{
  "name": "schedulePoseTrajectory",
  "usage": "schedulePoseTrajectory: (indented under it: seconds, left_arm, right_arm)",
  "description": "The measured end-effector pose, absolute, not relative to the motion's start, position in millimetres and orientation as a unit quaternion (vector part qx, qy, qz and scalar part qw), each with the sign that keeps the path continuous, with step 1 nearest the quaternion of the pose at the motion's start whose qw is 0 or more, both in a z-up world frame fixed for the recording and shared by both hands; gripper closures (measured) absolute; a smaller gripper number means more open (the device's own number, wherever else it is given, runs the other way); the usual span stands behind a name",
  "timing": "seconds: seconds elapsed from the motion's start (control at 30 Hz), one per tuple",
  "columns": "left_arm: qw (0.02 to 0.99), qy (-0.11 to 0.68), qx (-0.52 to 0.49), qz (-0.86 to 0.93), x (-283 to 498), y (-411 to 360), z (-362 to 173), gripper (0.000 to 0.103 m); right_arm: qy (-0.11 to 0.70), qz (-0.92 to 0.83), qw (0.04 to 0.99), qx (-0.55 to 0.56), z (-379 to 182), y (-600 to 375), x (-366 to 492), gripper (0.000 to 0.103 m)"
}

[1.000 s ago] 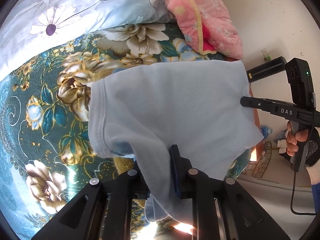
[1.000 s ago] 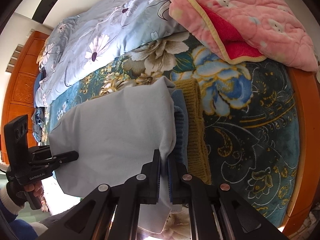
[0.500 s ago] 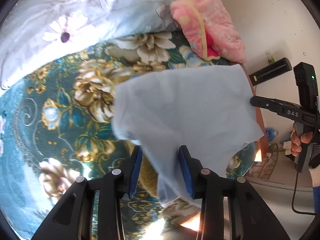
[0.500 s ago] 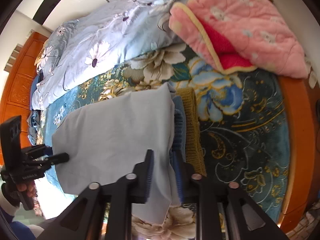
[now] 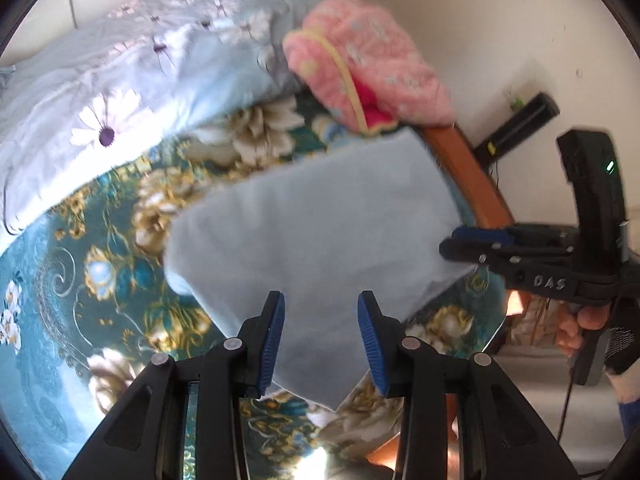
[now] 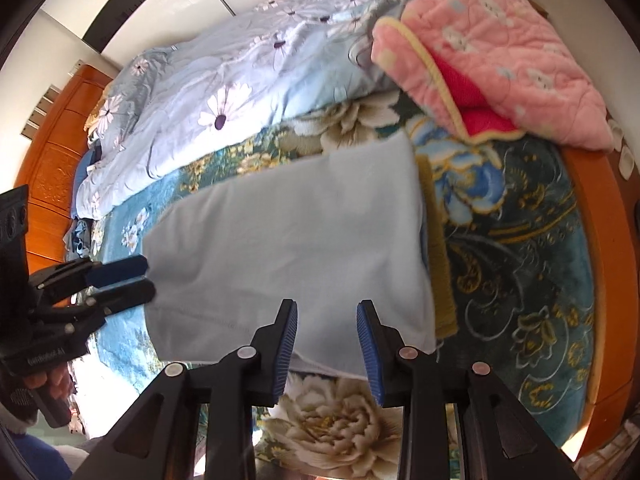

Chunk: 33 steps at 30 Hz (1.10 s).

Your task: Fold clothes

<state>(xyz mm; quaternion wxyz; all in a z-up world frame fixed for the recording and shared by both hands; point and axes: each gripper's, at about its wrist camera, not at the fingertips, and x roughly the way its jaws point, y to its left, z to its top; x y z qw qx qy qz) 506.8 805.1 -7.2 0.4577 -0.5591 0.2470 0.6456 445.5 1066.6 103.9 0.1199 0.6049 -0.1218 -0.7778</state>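
Note:
A pale blue folded garment (image 5: 316,236) (image 6: 296,236) lies flat on the teal floral bedspread (image 5: 100,264) (image 6: 520,264). It rests on a mustard knitted garment (image 6: 438,264) whose edge shows along its right side. My left gripper (image 5: 320,336) is open just behind the garment's near edge, nothing between its blue pads. My right gripper (image 6: 326,340) is open at the garment's other near edge, also holding nothing. Each gripper appears in the other's view: the right gripper (image 5: 460,240) at the cloth's right corner, the left gripper (image 6: 140,280) at its left corner.
A light blue daisy-print duvet (image 6: 240,76) is bunched along the far side of the bed. A pink quilted blanket (image 6: 492,52) sits folded at the far corner. The wooden bed frame (image 6: 600,240) borders the right; a wooden headboard (image 6: 52,168) stands left.
Both grippers have opened and let go of the pale blue garment, which has dropped flat onto the bed. Both have pulled back slightly from its edge.

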Motion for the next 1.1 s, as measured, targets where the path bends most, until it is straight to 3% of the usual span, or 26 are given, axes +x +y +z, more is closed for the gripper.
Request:
schedulePoseTrajectory:
  seconds: [0.23,0.43,0.5,0.53,0.57,0.6,0.73,0.8,0.83,0.87,0.9,1.1]
  left_arm:
    - [0.436,0.264,-0.586,0.630,506.3,805.1,-36.7,0.064]
    - [0.440,0.257,-0.585,0.631,506.8,807.0,-29.6,0.063]
    - [0.446,0.250,-0.579,0.635,508.5,806.7,-24.1,0.052]
    - [0.451,0.245,-0.575,0.637,509.6,806.2,-21.1,0.040]
    - [0.456,0.240,-0.571,0.639,510.7,805.8,-18.1,0.034]
    - [0.460,0.236,-0.567,0.641,512.0,805.2,-15.5,0.034]
    - [0.469,0.231,-0.553,0.649,518.2,801.9,-7.8,0.031]
    - [0.472,0.226,-0.541,0.658,520.8,798.4,-2.8,0.030]
    - [0.472,0.224,-0.536,0.664,521.4,796.4,-0.6,0.025]
    - [0.470,0.221,-0.531,0.669,521.2,794.2,1.2,0.007]
    - [0.470,0.217,-0.526,0.675,520.7,791.8,2.9,0.000]
    - [0.481,0.207,-0.516,0.678,523.2,775.1,8.2,0.000]
  right_arm:
    - [-0.130,-0.764,0.114,0.621,86.8,1067.9,446.5,0.069]
    - [-0.128,-0.763,0.115,0.623,87.2,1067.7,446.4,0.069]
    - [-0.123,-0.769,0.118,0.616,94.1,1065.4,448.4,0.069]
    - [-0.121,-0.772,0.117,0.613,97.1,1064.5,450.2,0.069]
    - [-0.119,-0.775,0.116,0.610,100.0,1063.6,452.1,0.065]
    - [-0.116,-0.778,0.116,0.607,102.9,1062.7,454.0,0.059]
    - [-0.116,-0.788,0.111,0.594,111.1,1058.9,462.6,0.050]
    - [-0.116,-0.793,0.109,0.588,115.1,1057.0,466.9,0.035]
    - [-0.118,-0.796,0.109,0.584,117.5,1055.8,469.6,0.034]
    - [-0.119,-0.797,0.109,0.582,118.3,1054.6,471.8,0.033]
    - [-0.120,-0.797,0.109,0.581,119.1,1053.4,474.0,0.032]
    - [-0.122,-0.799,0.106,0.579,120.6,1043.9,493.0,0.023]
